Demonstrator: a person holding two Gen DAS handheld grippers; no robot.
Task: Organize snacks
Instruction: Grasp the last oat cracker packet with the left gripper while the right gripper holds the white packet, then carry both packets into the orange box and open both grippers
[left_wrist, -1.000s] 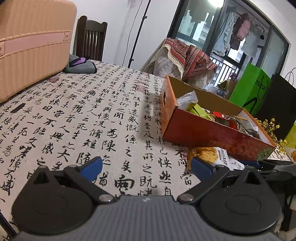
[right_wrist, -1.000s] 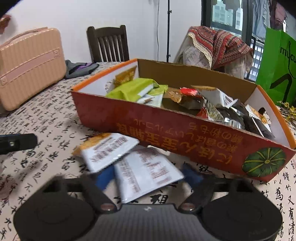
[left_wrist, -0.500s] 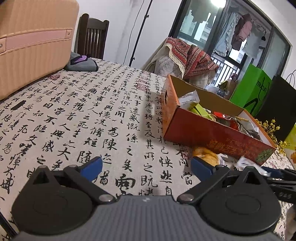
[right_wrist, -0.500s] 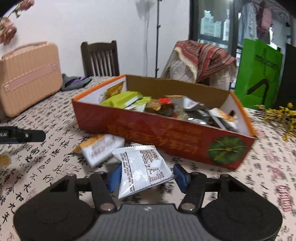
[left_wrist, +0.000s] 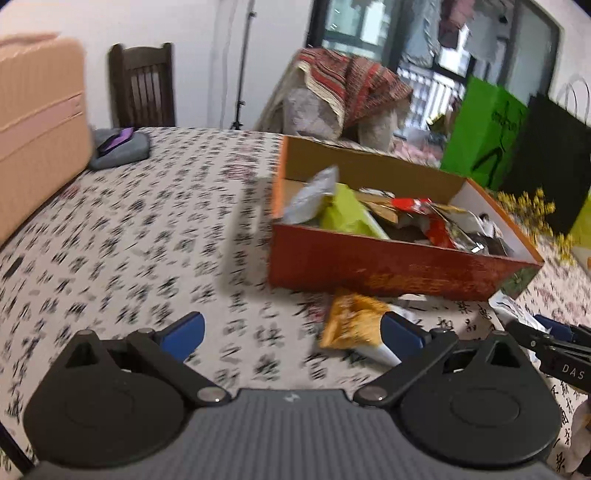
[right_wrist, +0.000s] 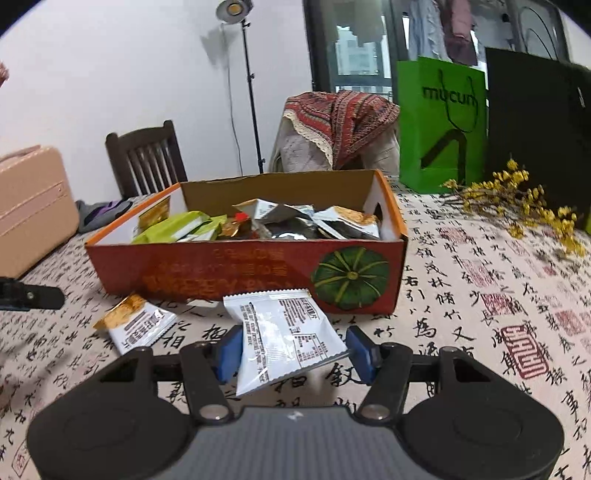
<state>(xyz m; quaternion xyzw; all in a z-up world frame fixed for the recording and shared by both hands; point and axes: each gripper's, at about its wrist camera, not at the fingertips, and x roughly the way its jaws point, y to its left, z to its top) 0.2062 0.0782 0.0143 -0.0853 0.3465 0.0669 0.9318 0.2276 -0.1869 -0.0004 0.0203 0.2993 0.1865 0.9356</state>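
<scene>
the step in hand looks like carrying a loose packet to the box (right_wrist: 258, 266). the right gripper (right_wrist: 291, 350) pinches a white, crinkly foil packet (right_wrist: 284, 332) by its side edges, held up just near of the box's front wall. next it calls for a lift over that wall and a release among the snacks inside. the left gripper (left_wrist: 291, 332) is spread, empty, with an orange-and-white packet (left_wrist: 351, 325) flat on the cloth by its right finger. the box is shallow, glossy red cardboard.

Dim indoor light, lamp (right_wrist: 233, 8) glowing above, left view motion-blurred, fisheye-curved edges
</scene>
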